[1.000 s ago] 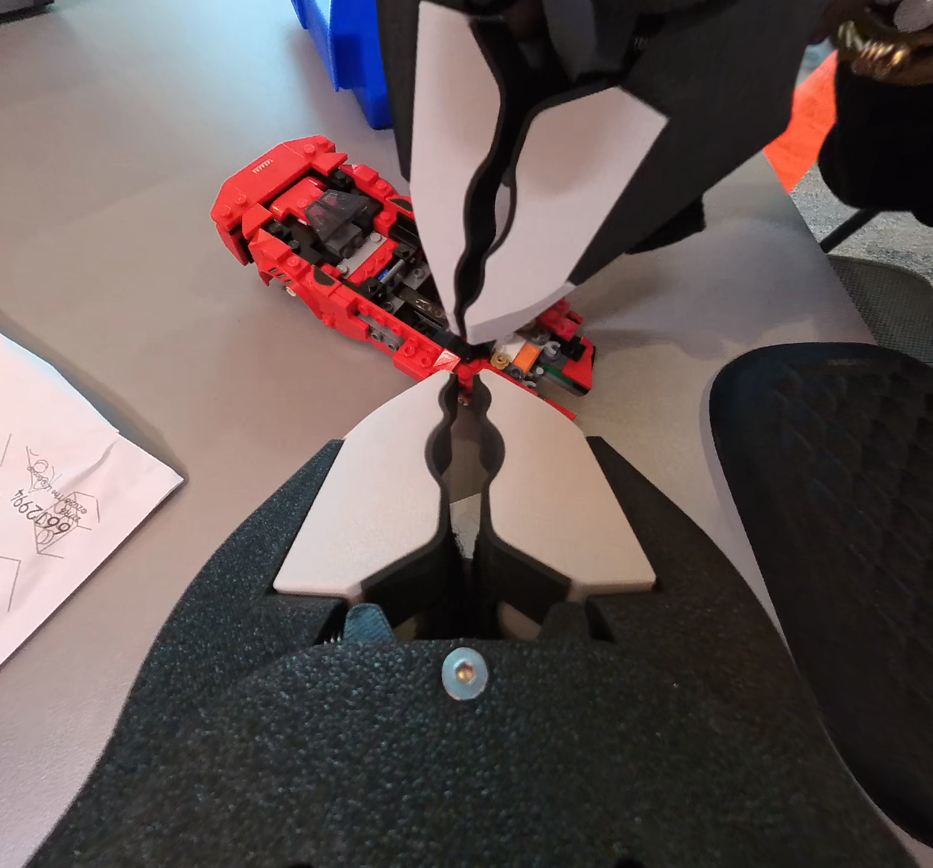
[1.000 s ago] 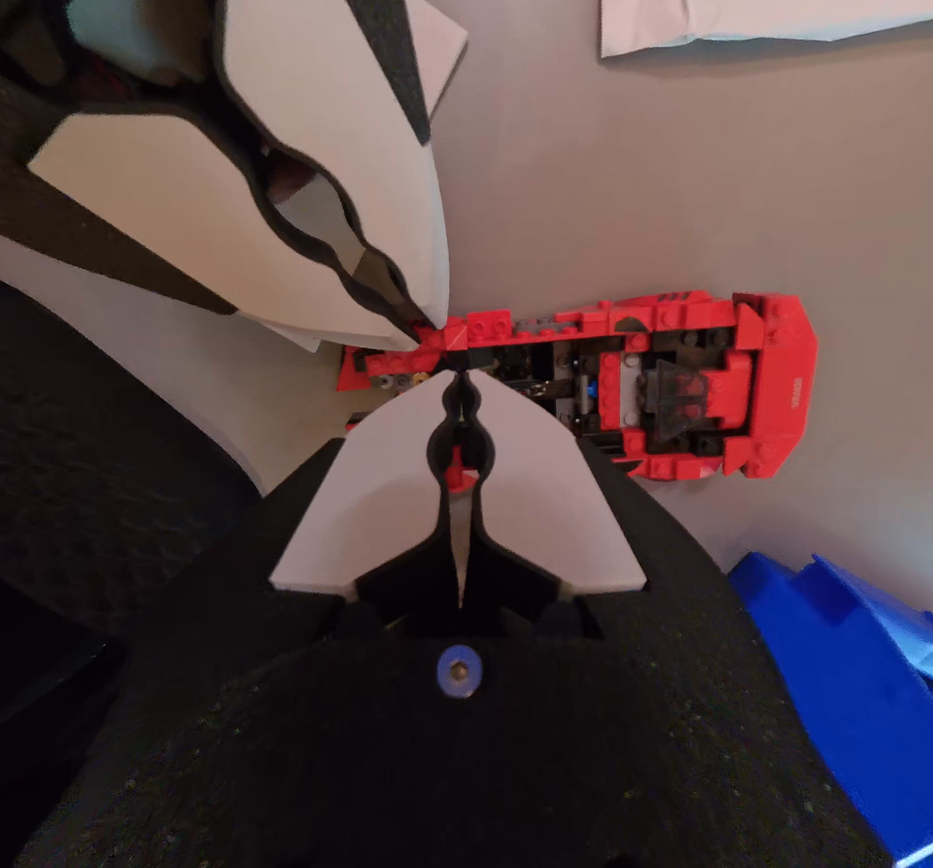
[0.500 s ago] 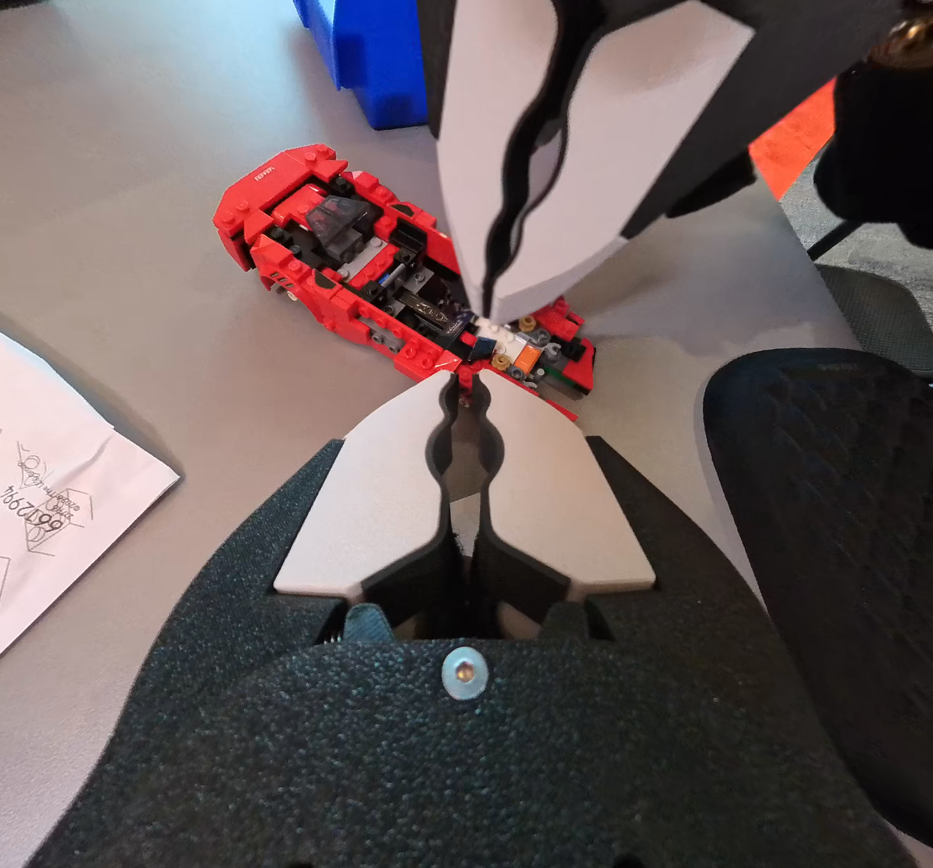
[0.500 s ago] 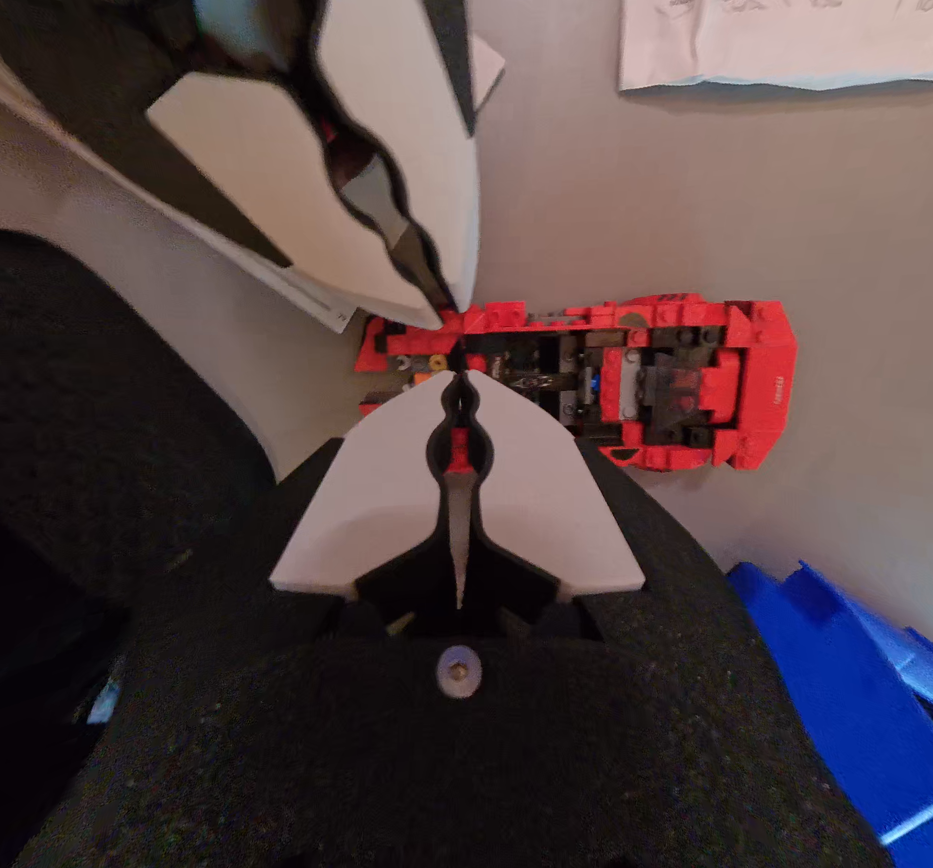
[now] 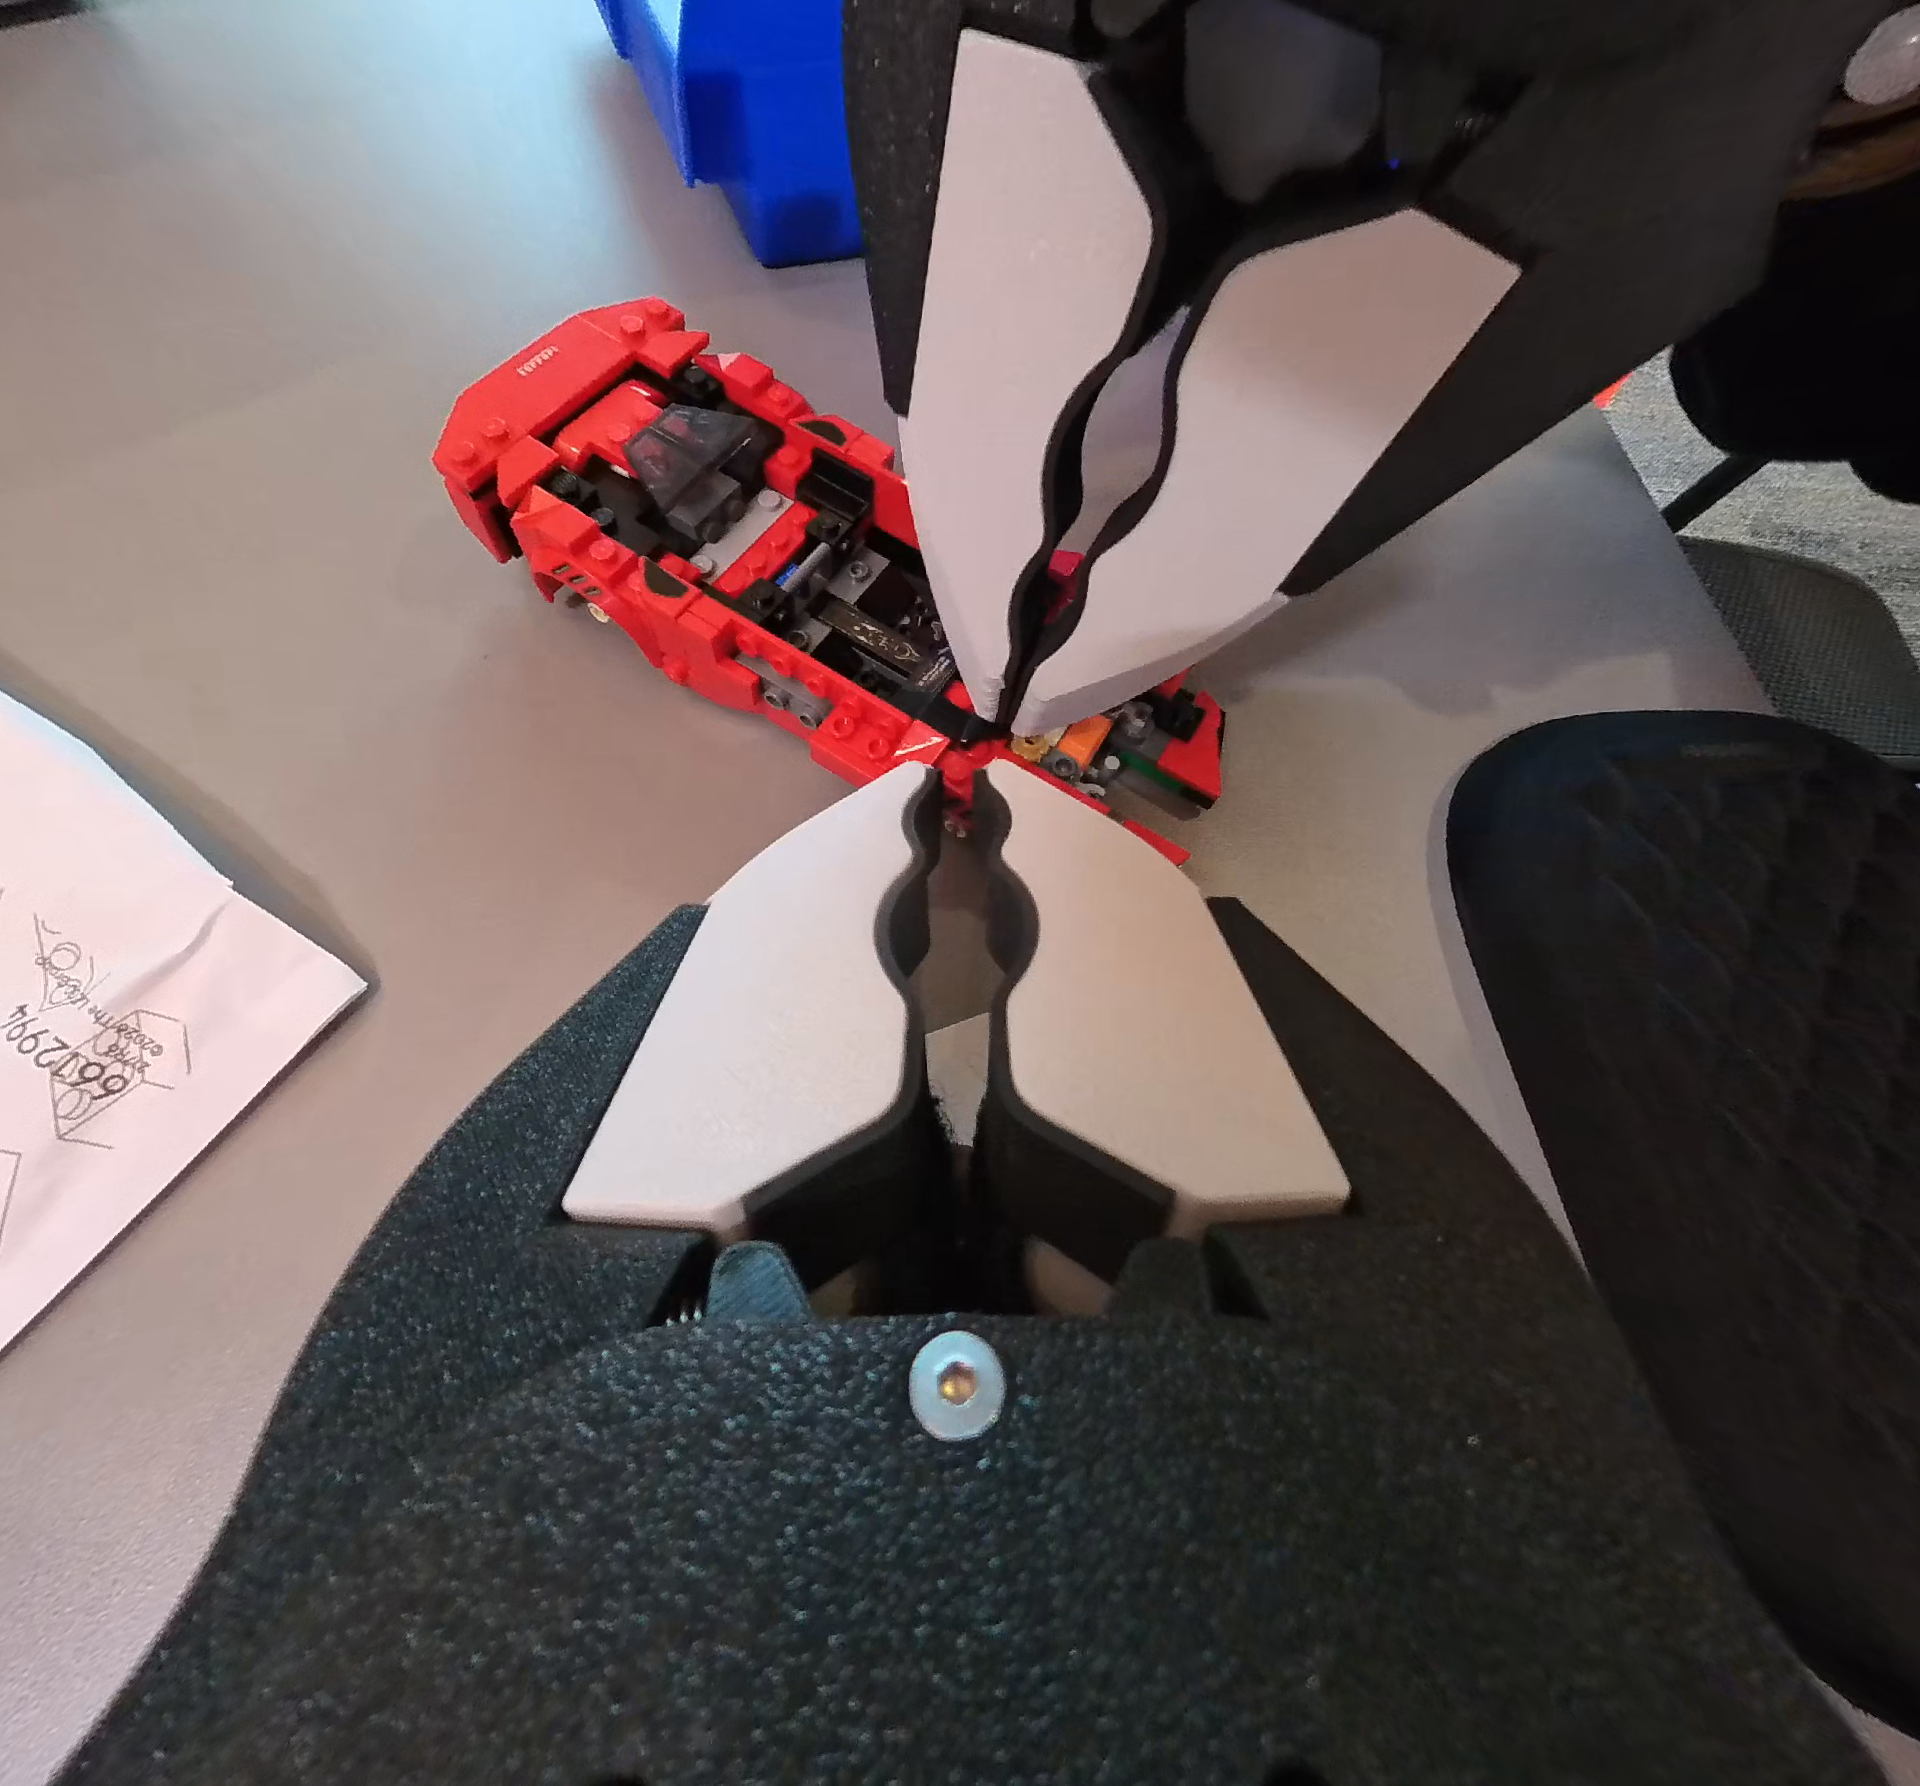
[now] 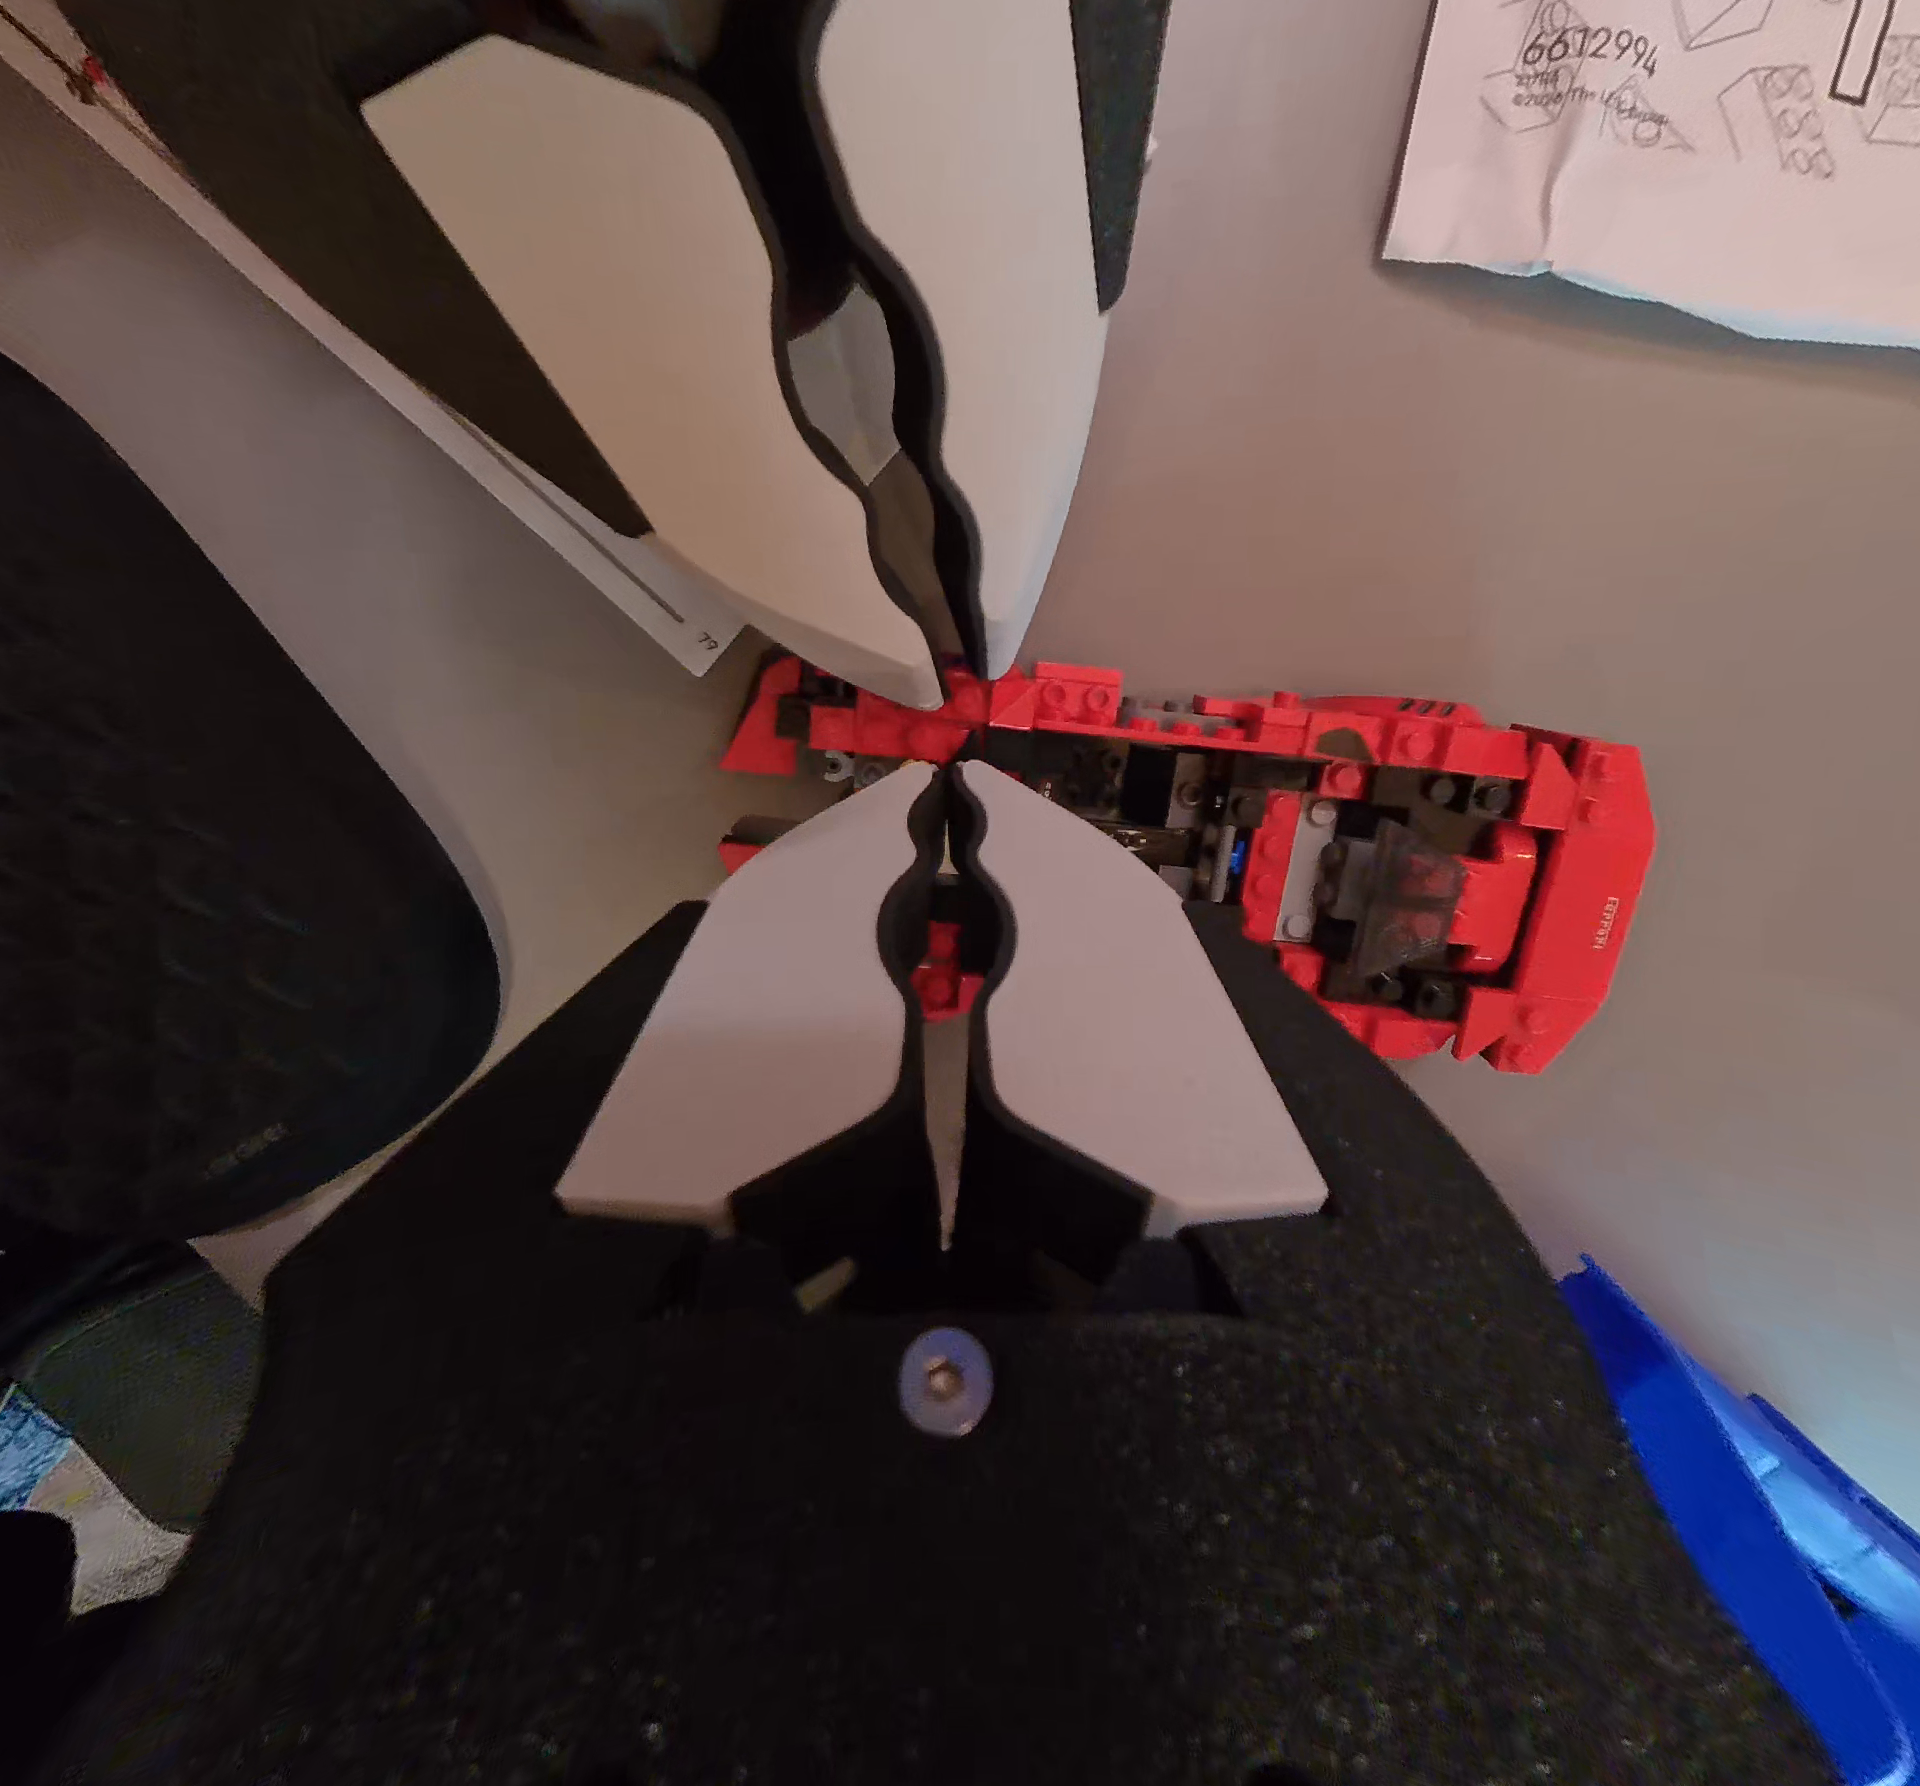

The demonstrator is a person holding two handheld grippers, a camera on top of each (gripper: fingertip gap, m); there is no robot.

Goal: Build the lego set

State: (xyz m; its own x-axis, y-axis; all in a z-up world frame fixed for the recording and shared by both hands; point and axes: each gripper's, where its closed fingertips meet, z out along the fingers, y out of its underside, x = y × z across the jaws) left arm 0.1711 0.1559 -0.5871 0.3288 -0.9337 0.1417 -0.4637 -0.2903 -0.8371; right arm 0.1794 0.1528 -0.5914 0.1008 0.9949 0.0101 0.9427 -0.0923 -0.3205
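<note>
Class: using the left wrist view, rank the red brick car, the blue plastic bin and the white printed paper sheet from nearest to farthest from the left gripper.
1. Red brick car, at the left gripper tips.
2. White printed paper sheet, left.
3. Blue plastic bin, far, behind the car.

My two grippers carry pale grey finger plates [image 5: 790, 998] on speckled black bodies. The brick-built toy car [image 5: 665, 500] I see is bright red with a black and grey middle and small orange, blue and green bits, on a plain grey tabletop [image 5: 260, 302]. A glossy blue plastic bin [image 5: 758, 63] stands far behind it, and a white paper sheet [image 5: 114, 988] with black line drawings lies at left.
</note>
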